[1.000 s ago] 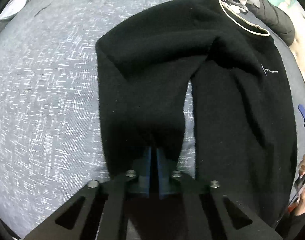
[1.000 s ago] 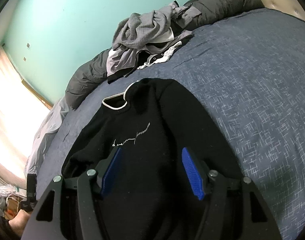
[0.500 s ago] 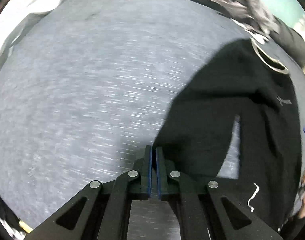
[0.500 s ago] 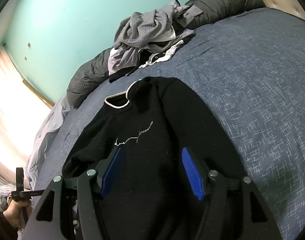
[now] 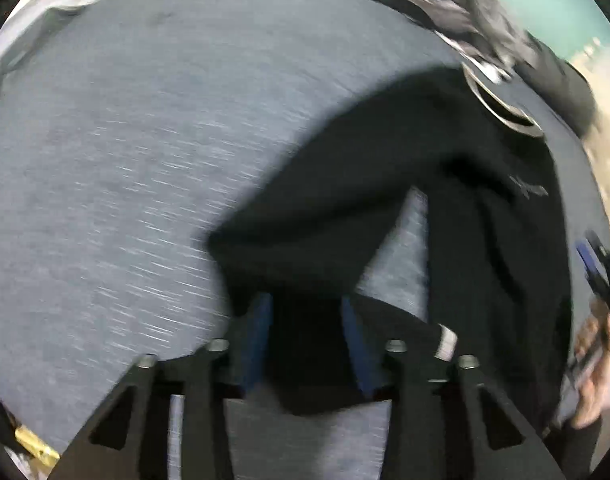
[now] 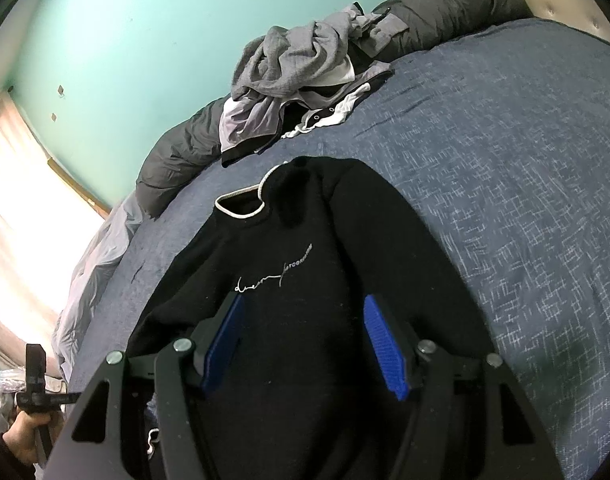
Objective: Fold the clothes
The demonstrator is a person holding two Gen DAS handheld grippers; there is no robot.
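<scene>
Sweater | left gripper jaws opening, sleeve lies between, unpinched | right gripper spread, empty, over chest | lift left clear, then flatten sleeve at frame centre

Left hand-held gripper jaws opening; right hand-held gripper agape
</scene>
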